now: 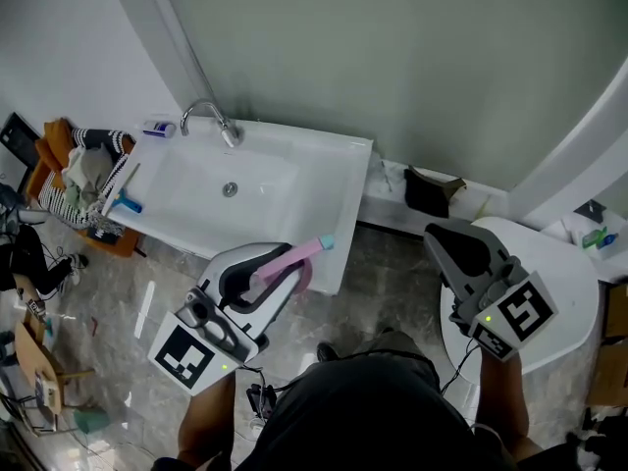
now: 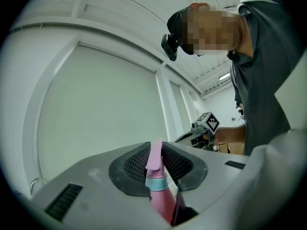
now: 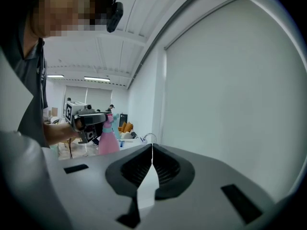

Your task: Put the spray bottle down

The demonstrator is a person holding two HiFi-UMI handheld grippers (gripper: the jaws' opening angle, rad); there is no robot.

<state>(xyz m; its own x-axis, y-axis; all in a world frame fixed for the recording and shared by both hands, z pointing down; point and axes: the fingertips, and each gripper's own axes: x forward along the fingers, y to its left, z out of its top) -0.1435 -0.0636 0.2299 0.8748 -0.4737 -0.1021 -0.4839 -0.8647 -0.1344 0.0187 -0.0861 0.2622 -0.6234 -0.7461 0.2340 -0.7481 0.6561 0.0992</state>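
Your left hand-held gripper is clamped on the pink spray bottle at its neck, just short of the sink, so the base looks free to land first. Your right hand-held gripper, well right of the sink, is closed and empty. Beyond, the basin lies open.

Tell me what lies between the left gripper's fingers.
The spray bottle: the left gripper is shut on it, its pink top poking past the fingers, as the left gripper view shows.
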